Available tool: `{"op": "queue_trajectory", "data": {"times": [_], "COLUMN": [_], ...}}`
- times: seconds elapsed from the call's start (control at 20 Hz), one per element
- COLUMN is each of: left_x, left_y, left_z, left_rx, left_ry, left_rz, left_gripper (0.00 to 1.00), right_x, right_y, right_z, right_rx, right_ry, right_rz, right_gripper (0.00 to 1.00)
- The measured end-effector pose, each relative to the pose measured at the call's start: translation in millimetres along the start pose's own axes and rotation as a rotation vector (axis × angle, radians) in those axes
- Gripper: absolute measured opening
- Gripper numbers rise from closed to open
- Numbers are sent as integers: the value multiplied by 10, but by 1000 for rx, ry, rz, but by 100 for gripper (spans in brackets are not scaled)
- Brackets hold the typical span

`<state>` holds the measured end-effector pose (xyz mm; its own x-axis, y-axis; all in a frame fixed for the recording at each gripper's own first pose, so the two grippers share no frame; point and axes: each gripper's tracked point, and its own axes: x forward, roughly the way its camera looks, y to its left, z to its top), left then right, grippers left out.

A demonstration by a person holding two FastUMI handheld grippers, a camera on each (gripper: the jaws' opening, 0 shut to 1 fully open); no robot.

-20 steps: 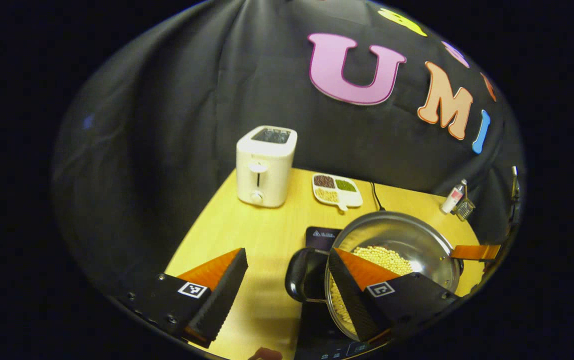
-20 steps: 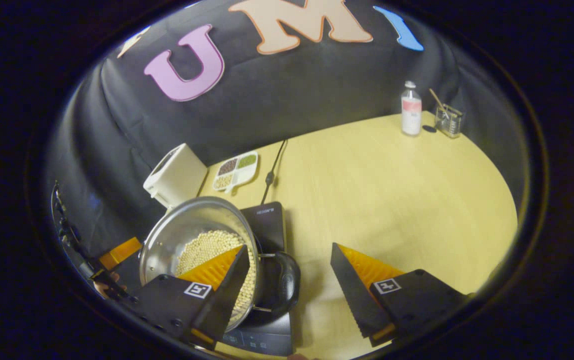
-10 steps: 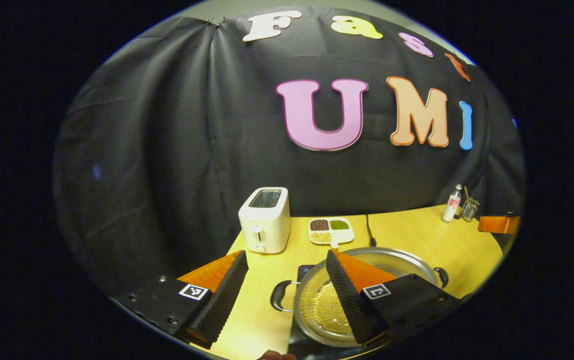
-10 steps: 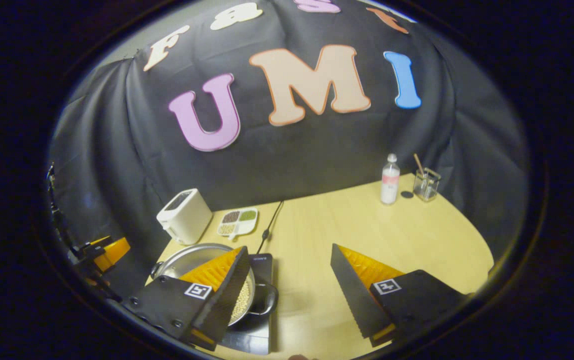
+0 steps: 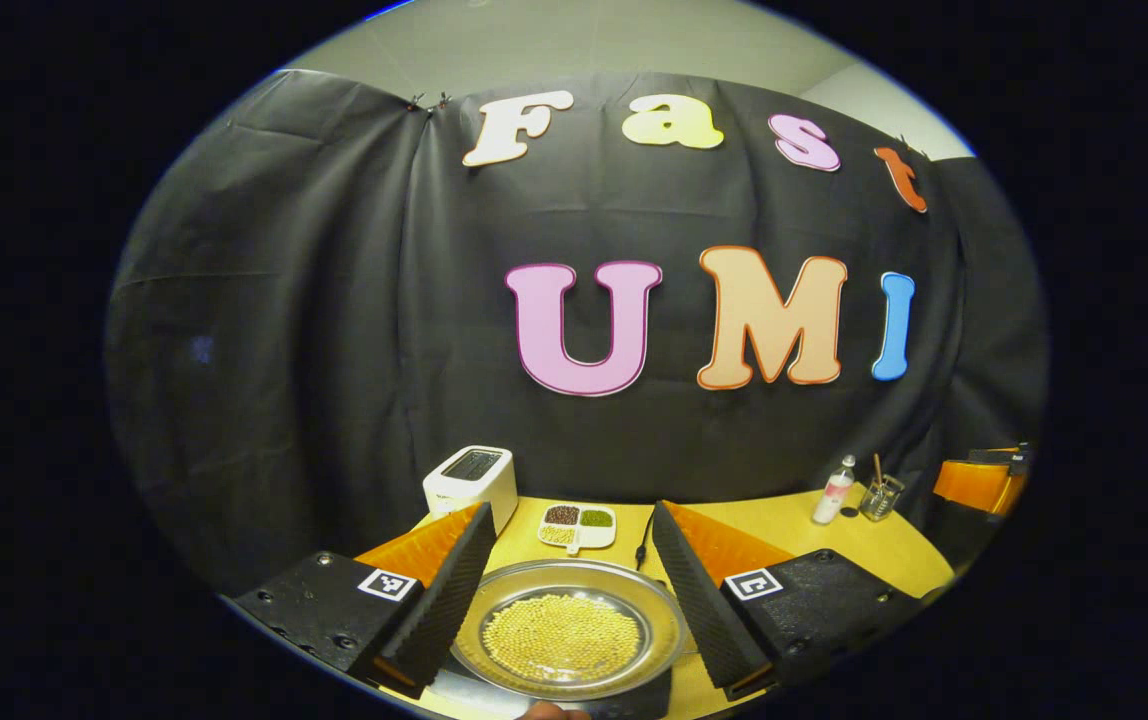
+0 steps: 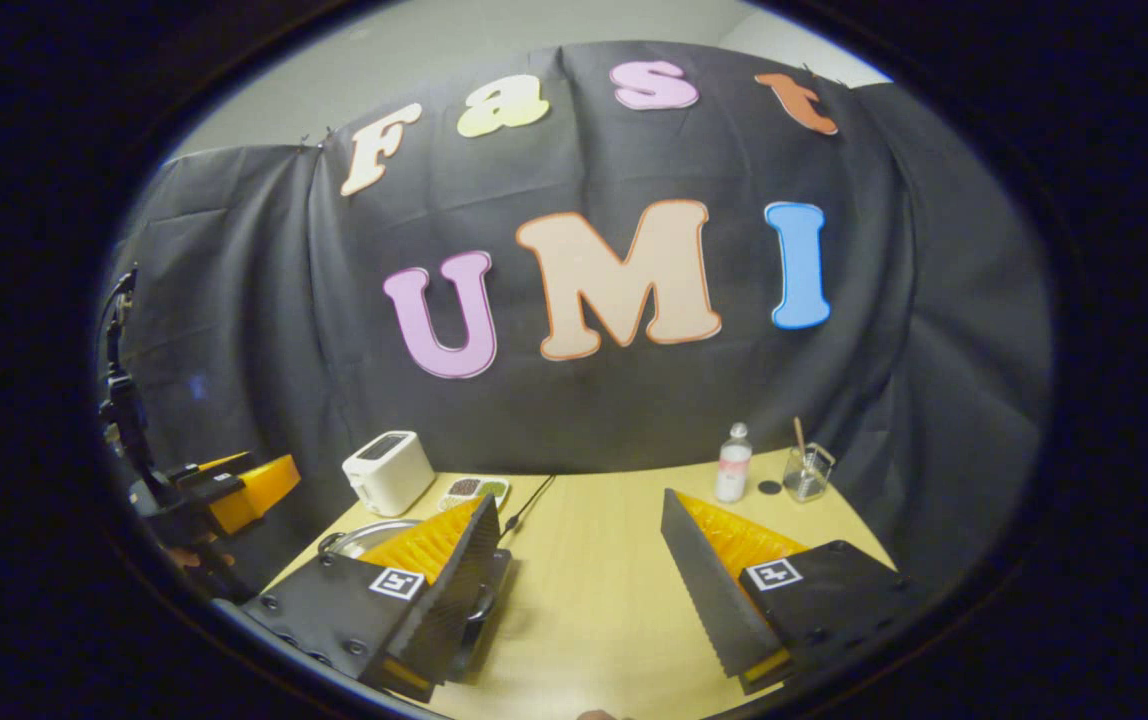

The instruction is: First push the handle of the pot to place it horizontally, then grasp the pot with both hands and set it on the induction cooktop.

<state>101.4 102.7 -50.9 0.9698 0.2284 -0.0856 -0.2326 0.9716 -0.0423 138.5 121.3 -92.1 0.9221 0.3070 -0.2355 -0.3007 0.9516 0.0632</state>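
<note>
The steel pot (image 5: 564, 635), with pale beans in it, sits on the dark induction cooktop (image 5: 656, 692) near the table's front edge. My left gripper (image 5: 569, 592) hovers above and behind it, open, one finger on each side of the pot without touching it. The pot's handles are hidden behind those fingers. In the right gripper view a sliver of the pot's rim (image 6: 359, 532) and a corner of the cooktop (image 6: 494, 585) show behind the left-hand finger. My right gripper (image 6: 579, 592) is open over bare table, right of the pot. Each view catches the other gripper (image 6: 234, 490) (image 5: 974, 480) at its edge.
At the back of the yellow table (image 6: 614, 540) stand a white toaster (image 5: 471, 478), a divided dish of beans (image 5: 577, 525), a small bottle (image 6: 734, 465) and a glass with a stick (image 6: 806, 470). The cooktop's cable (image 6: 524, 505) runs toward the wall.
Both grippers have lifted up and back from the pot, and both views have tilted toward the wall. The pot stays on the cooktop and looks level, no longer tilted.
</note>
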Motion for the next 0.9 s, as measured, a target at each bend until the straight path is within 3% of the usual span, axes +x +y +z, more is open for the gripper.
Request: {"op": "queue_trajectory", "data": {"times": [0.3,0.35,0.4,0.5,0.9], "left_x": [-510,-580,-644,-753,-867], "left_y": [-317,-369,-421,-514,-997], "left_z": [262,271,275,285,251], "left_rx": [-18,-17,-14,-2,10], "left_ry": [-117,-130,-143,-166,-194], "left_rz": [96,108,118,135,91], "left_gripper": [96,96,96,92,96], "right_x": [-489,-514,-555,-637,-752], "right_y": [-345,-391,-447,-547,-866], "right_z": [346,347,350,340,375], "right_rx": [-39,-45,-54,-61,-21], "right_ry": [-115,-125,-134,-141,-159], "right_rz": [36,43,49,57,72], "right_gripper": [92,100,92,92,92]}}
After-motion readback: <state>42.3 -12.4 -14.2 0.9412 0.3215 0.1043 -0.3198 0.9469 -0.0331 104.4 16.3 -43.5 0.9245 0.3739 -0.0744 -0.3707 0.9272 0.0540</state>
